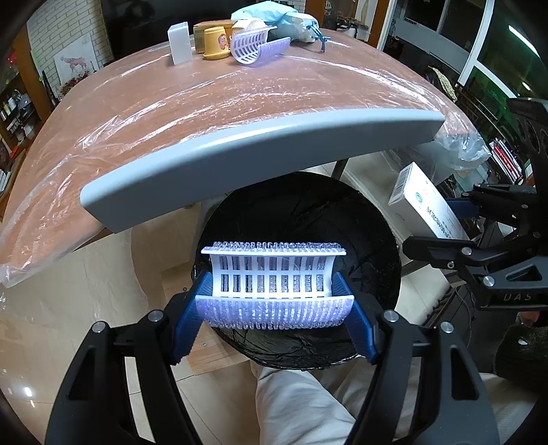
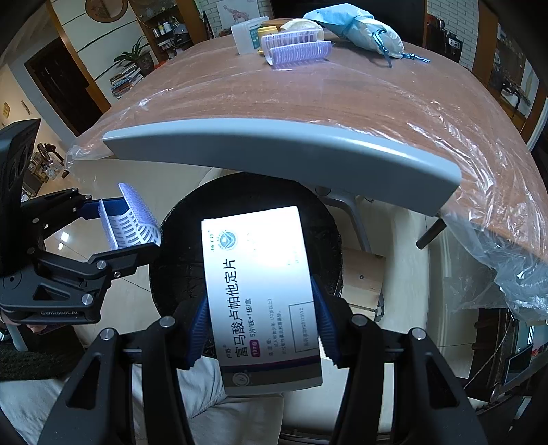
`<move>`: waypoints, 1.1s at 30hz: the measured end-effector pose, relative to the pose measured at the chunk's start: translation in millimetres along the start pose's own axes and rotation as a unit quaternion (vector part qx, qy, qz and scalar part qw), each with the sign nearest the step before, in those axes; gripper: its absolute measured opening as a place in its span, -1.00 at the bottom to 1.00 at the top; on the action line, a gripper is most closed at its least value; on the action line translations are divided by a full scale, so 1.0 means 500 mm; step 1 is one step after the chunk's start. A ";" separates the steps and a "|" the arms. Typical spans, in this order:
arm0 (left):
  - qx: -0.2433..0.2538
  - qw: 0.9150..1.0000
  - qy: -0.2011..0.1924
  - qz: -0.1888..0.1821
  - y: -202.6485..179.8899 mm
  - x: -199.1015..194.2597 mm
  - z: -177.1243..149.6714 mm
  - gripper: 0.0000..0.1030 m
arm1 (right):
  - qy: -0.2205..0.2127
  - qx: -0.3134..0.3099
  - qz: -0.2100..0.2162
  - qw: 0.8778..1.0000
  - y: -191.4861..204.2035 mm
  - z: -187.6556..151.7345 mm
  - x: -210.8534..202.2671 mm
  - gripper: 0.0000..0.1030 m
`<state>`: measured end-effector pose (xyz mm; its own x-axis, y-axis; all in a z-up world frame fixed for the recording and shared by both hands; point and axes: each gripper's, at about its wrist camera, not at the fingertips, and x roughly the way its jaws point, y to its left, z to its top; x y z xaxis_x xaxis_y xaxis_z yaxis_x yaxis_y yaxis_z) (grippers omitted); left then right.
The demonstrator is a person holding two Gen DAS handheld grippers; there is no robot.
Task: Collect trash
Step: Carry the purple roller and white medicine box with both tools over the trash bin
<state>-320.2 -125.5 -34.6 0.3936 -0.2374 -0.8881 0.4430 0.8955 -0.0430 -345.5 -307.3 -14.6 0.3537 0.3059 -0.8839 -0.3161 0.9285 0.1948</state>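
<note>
My left gripper (image 1: 274,301) is shut on a white and lilac hair roller (image 1: 272,284) and holds it over the black-lined trash bin (image 1: 370,239) below the table edge. It also shows in the right wrist view (image 2: 132,236) with the roller (image 2: 132,222). My right gripper (image 2: 263,321) is shut on a white medicine box (image 2: 257,284), held above the same bin (image 2: 178,260). In the left wrist view the box (image 1: 424,202) and the right gripper (image 1: 459,222) are at the right.
The plastic-covered table (image 1: 205,102) has a grey front edge (image 1: 260,154). At its far side lie another hair roller (image 1: 253,46), a yellow cup (image 1: 215,42), a white box (image 1: 179,42) and a light blue bag (image 1: 274,17). My trouser leg (image 1: 301,404) is below.
</note>
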 end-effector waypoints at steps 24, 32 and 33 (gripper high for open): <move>0.011 1.000 0.023 0.010 -0.007 0.063 0.000 0.41 | 0.014 0.002 -0.010 1.000 0.003 0.018 0.039 0.02; 0.012 0.999 0.029 0.012 -0.012 0.069 0.004 0.41 | 0.019 0.000 -0.014 1.000 0.006 0.020 0.048 0.02; 0.012 0.999 0.030 0.012 -0.013 0.068 0.004 0.41 | 0.020 -0.002 -0.016 1.000 0.007 0.020 0.049 0.02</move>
<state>-307.7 -140.1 -63.7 0.3564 -0.1918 -0.9144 0.4538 0.8910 -0.0100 -329.1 -294.3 -31.4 0.3288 0.2676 -0.9057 -0.3080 0.9370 0.1650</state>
